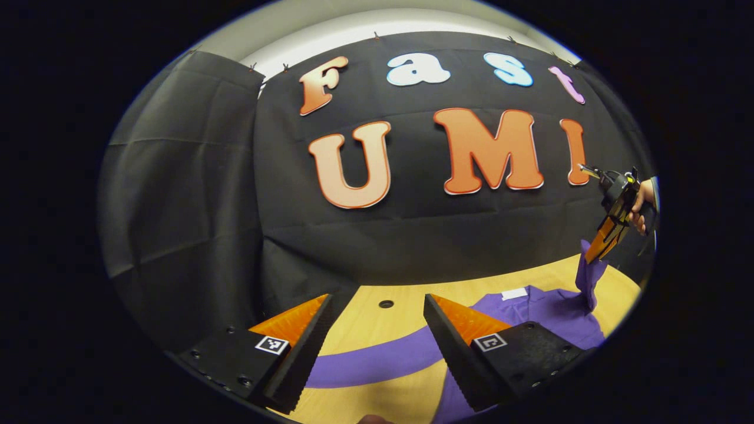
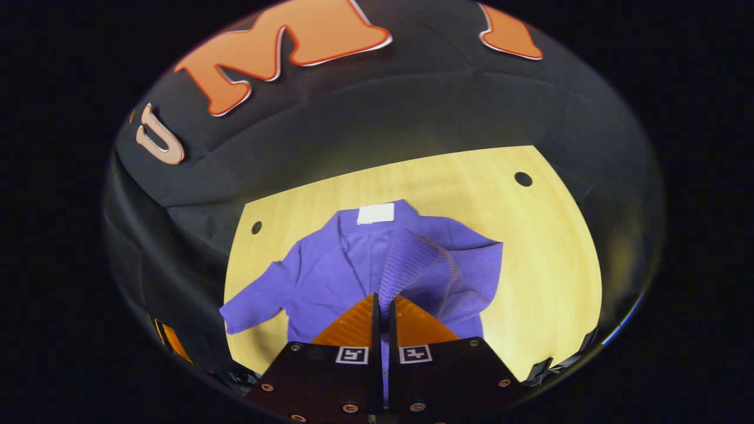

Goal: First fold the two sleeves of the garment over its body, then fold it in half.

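A purple knitted garment [image 2: 347, 265] lies flat on the wooden table [image 2: 548, 253], white neck label [image 2: 375, 213] at the far end. My right gripper [image 2: 384, 306] is shut on the cuff of one sleeve [image 2: 412, 265], lifted above the body. In the left gripper view that gripper [image 1: 595, 253] hangs at the far right, held by a hand, with the sleeve [image 1: 589, 280] dangling from it. My left gripper [image 1: 377, 318] stands open low over the table, the other sleeve [image 1: 377, 359] lying on the wood between and beyond its fingers, untouched.
Black cloth walls close the table's far and left sides. Small round holes [image 2: 523, 179] mark the tabletop near the back corners. Bare wood stretches to the right of the garment in the right gripper view.
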{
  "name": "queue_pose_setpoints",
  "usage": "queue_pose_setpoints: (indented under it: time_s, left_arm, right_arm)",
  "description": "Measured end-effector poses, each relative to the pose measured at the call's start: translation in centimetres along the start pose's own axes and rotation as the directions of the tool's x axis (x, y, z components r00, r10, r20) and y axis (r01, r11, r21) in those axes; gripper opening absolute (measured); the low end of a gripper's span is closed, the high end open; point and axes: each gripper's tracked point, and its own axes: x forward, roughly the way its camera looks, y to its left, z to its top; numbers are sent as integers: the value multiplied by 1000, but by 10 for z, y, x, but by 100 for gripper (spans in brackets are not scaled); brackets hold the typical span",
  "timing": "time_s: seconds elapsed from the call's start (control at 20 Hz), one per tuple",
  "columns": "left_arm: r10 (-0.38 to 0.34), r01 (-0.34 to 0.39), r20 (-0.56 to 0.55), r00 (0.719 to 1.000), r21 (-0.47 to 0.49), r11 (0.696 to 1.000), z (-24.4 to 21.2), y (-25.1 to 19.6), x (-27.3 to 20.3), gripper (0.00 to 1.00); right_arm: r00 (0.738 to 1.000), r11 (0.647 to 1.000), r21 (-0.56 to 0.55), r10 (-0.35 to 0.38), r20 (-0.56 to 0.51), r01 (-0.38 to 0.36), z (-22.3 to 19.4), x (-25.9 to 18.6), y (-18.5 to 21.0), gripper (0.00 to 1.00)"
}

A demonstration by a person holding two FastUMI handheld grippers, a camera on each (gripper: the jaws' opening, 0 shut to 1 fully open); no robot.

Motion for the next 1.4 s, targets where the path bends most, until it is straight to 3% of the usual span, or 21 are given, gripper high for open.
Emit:
queue_pose_setpoints:
  time_s: [0.2, 0.4, 0.6, 0.65, 0.7, 0.75, 0.8, 0.85, 0.9, 0.95, 1.05, 1.1, 1.15, 1.25, 1.4]
  left_arm:
    - [42, -42, -34, 999, -12, 999, -28, 38, 12, 98]
    - [37, -36, -57, 998, 19, 999, -49, 57, 24, 98]
    - [12, -3, -110, 994, 78, 997, -76, 67, 44, 98]
    - [-2, 10, -123, 992, 68, 998, -81, 67, 49, 98]
    - [-12, 19, -135, 991, 55, 998, -86, 66, 54, 98]
    - [-16, 23, -147, 989, 44, 999, -89, 65, 59, 98]
    - [-16, 21, -161, 987, 32, 999, -93, 67, 62, 98]
    - [-12, 15, -168, 986, 14, 1000, -93, 69, 65, 98]
    - [-11, 10, -180, 984, -10, 1000, -95, 70, 68, 98]
    - [-12, 5, -199, 980, -38, 999, -97, 70, 71, 98]
    - [-11, -14, -252, 968, -99, 995, -107, 72, 76, 98]
    - [-15, -22, -291, 957, -126, 992, -116, 70, 79, 98]
    - [-20, -32, -340, 940, -147, 989, -126, 70, 81, 98]
    - [-45, -40, -437, 899, -184, 982, -152, 68, 85, 98]
    - [-47, -98, -577, 815, -218, 971, -181, 72, 85, 98]
  right_arm:
    - [999, 1000, -20, 20, -26, -21, -9, 16, 40, 4]
    - [998, 997, 69, 50, -40, -47, -20, 30, 71, 5]
    - [984, 976, 123, 179, 15, -180, -18, 19, 117, 11]
    - [977, 969, 124, 213, 21, -214, -21, 10, 125, 25]
    - [973, 966, 118, 227, 34, -230, -21, 4, 130, 17]
    - [972, 967, 103, 226, 58, -231, -19, -1, 128, 29]
    - [971, 969, 88, 222, 85, -230, -16, -9, 124, 32]
    - [968, 970, 72, 221, 120, -231, -13, -18, 121, 51]
    - [962, 971, 57, 219, 161, -231, -5, -28, 115, 47]
    - [956, 973, 45, 213, 200, -226, 0, -36, 110, 59]
    - [941, 976, 18, 202, 273, -215, 11, -56, 96, 68]
    - [932, 979, 0, 195, 305, -205, 15, -65, 89, 84]
    - [923, 982, -18, 184, 339, -189, 18, -74, 82, 91]
    - [901, 987, -57, 163, 402, -153, 21, -91, 65, 96]
    - [863, 988, -118, 148, 482, -103, 21, -115, 45, 97]
